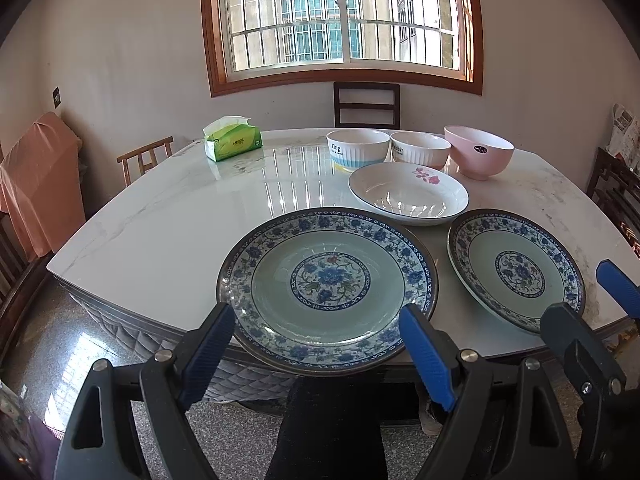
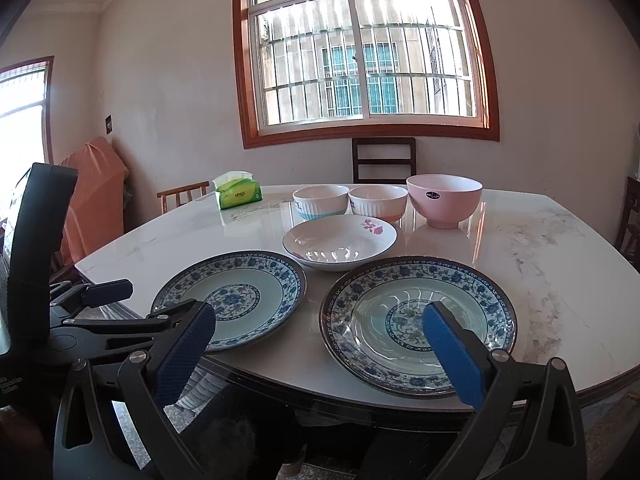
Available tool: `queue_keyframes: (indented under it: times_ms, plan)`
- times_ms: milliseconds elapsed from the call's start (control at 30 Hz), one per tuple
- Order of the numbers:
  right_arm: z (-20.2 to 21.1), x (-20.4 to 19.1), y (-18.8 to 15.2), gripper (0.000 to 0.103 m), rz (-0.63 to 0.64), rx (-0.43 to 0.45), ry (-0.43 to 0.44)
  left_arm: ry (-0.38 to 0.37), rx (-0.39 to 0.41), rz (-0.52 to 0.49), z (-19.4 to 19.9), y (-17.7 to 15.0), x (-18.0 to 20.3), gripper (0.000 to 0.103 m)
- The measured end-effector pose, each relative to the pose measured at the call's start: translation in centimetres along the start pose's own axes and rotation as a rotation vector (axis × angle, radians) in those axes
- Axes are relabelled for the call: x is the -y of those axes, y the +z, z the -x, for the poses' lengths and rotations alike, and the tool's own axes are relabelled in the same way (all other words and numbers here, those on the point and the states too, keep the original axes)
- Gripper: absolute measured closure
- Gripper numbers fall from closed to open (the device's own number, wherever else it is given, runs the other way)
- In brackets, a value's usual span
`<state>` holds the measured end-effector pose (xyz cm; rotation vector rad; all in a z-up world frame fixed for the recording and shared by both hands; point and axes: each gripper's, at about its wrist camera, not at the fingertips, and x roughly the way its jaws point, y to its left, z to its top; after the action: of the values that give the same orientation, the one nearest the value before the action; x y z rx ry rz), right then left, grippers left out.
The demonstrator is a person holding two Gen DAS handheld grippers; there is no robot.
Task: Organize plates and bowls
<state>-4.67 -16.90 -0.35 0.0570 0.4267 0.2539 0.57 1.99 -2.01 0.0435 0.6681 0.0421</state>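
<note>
- We see two blue flower plates at the near edge of the white counter (image 1: 160,216), side by side but not touching.
- The left plate (image 1: 327,289) sits right in front of our left gripper (image 1: 318,344), and its near rim sticks out a little past the counter edge.
- The right plate (image 2: 416,322) sits in front of our right gripper (image 2: 320,350).
- Behind the two plates is a white dish (image 1: 408,193) with a pink flower on it.
- Behind the dish is a row of three bowls near the far edge: a white bowl with blue stripes (image 1: 357,149), a white bowl with an orange bottom (image 1: 420,149), and a pink bowl (image 1: 479,157). They stand very close together.
- Our left gripper has its blue pads wide apart and holds nothing.
- Our right gripper has its pads wide apart too, and holds nothing.
- A green tissue pack (image 1: 232,139) lies at the far left of the counter, well apart from the dishes.
- A dark chair (image 1: 366,105) stands behind the counter, under a big window (image 1: 340,16).
</note>
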Motion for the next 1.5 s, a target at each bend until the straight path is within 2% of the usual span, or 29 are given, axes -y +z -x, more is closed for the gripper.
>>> queue_keyframes:
  times_ms: [433,667,767,833,967,1033,1100,1167,1233,1333,1500]
  plan:
    - [-0.8,-0.4,0.2,0.000,-0.022,-0.066,0.050,0.005,-0.027,0.020,-0.5,-0.3,-1.6,0.017]
    - [-2.0,-1.2,0.8,0.002,-0.028,-0.137,0.100,0.026,-0.071,0.091,-1.3,0.3,-5.6,0.017]
    - [-2.9,-1.6,0.9,0.015,-0.027,-0.186,0.115,0.039,-0.078,0.123,-1.5,0.8,-7.9,0.017]
    - [-3.9,-1.6,0.9,0.029,-0.048,-0.233,0.143,0.032,-0.092,0.138,-1.8,1.1,-9.2,0.017]
    - [-5.5,-1.3,0.4,0.034,-0.118,-0.320,0.194,0.022,-0.123,0.140,-2.9,1.6,-10.8,0.017]
    - [-6.5,-1.2,0.2,0.047,-0.153,-0.373,0.213,0.007,-0.147,0.105,-3.8,1.9,-11.0,0.017]
    - [-7.6,-1.2,-0.1,0.051,-0.193,-0.423,0.226,-0.010,-0.167,0.081,-4.9,2.4,-11.3,0.017]
    - [-8.3,-1.1,-0.2,0.052,-0.220,-0.452,0.230,-0.030,-0.188,0.051,-6.1,2.9,-11.5,0.017]
    - [-8.9,-1.1,-0.3,0.052,-0.238,-0.466,0.232,-0.089,-0.226,0.022,-7.6,3.3,-11.6,0.017]
    - [-9.8,-1.0,-0.2,0.052,-0.256,-0.488,0.230,-0.162,-0.276,0.030,-9.3,3.9,-12.0,0.017]
    - [-11.6,-1.1,-0.6,0.052,-0.293,-0.540,0.235,-0.142,-0.305,-0.037,-11.3,4.5,-11.9,0.017]
